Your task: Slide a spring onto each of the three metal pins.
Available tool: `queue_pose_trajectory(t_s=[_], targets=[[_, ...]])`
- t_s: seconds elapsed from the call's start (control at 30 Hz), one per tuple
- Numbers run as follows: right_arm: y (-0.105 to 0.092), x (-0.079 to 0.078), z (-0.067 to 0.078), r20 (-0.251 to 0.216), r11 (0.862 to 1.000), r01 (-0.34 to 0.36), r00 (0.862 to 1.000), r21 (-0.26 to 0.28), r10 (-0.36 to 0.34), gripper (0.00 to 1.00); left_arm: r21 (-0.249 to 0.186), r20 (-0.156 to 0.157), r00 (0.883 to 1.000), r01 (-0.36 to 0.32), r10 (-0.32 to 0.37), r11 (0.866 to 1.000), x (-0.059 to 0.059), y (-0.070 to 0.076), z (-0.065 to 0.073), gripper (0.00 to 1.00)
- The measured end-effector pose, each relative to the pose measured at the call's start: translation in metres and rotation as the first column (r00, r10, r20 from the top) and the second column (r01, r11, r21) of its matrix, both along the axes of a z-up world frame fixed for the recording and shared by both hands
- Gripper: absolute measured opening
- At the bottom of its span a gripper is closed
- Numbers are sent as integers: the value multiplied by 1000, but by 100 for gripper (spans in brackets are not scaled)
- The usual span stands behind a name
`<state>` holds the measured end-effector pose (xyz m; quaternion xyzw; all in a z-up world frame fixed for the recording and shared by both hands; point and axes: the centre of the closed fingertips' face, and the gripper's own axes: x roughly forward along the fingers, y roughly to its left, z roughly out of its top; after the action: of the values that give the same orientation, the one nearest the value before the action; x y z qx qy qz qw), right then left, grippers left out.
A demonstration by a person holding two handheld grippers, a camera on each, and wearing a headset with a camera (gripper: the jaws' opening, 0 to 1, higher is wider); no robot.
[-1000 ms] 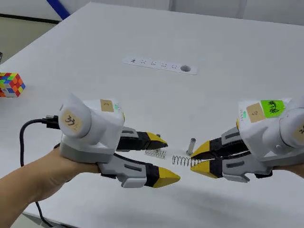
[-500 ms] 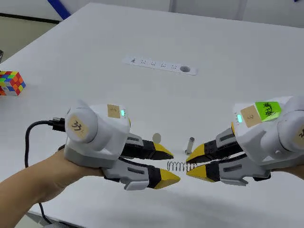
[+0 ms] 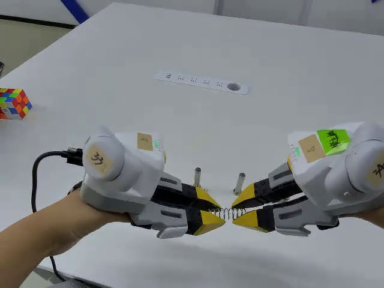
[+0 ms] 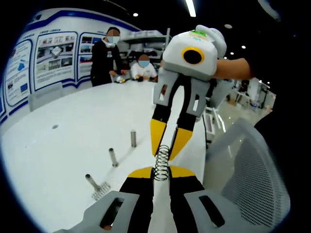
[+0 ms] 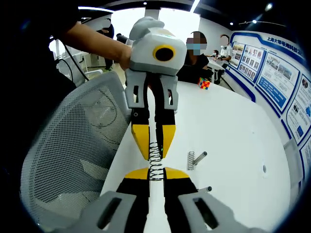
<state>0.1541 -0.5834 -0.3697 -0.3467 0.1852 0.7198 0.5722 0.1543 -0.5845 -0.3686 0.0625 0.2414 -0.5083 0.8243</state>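
**Head view.** The left hand-held gripper (image 3: 215, 215) and the right hand-held gripper (image 3: 235, 213) meet tip to tip over the tabletop (image 3: 270, 120). Each pinches one end of a single spring (image 3: 225, 212). A metal pin (image 3: 197, 176) and a second pin (image 3: 240, 182) stand upright just behind.

**Left gripper view.** The spring (image 4: 161, 162) bridges the two sets of jaws. Three pins stand in a row to the left. A loose spring (image 4: 100, 190) sits at the foot of the nearest pin (image 4: 91, 181); whether it is threaded on cannot be told.

**Right gripper view.** The jaws are pressed onto the spring's near end (image 5: 155, 167).

**Risk.** With both ends clamped, any pull or push between the hands may stretch or buckle the coil. A mistimed release could drop it, and it might roll off the near edge.
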Motion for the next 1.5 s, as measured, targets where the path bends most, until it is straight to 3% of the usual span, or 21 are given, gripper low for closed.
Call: queue_pose_trajectory(t_s=[0.23,0.57,0.63,0.77,0.83,1.33,1.47,1.5], targets=[[-2,-3,-3,6,999,-34,999,-10,34,11,41,29,998,52,-53,998,-4,-4,0,10],[-11,8,-7,1,1000,-9,1000,-12,9,12,37,49,998,46,-47,998,-1,-1,7,10],[-11,8,-6,-26,1000,11,1000,5,-11,11,22,47,998,48,-49,999,-2,-1,10,10],[-7,4,1,-81,998,22,997,52,-18,11,36,52,997,53,-55,998,-2,-1,9,10],[-8,5,2,-82,998,23,996,57,-18,11,38,57,997,54,-56,998,-2,0,9,10],[4,-5,27,-217,986,56,976,155,-21,12,51,82,994,62,-66,997,-2,2,10,10],[7,-4,29,-189,986,46,982,162,-15,11,60,93,994,59,-65,996,0,2,10,10],[9,-4,30,-204,983,58,979,171,-22,11,58,91,994,58,-63,997,0,3,10,10]])
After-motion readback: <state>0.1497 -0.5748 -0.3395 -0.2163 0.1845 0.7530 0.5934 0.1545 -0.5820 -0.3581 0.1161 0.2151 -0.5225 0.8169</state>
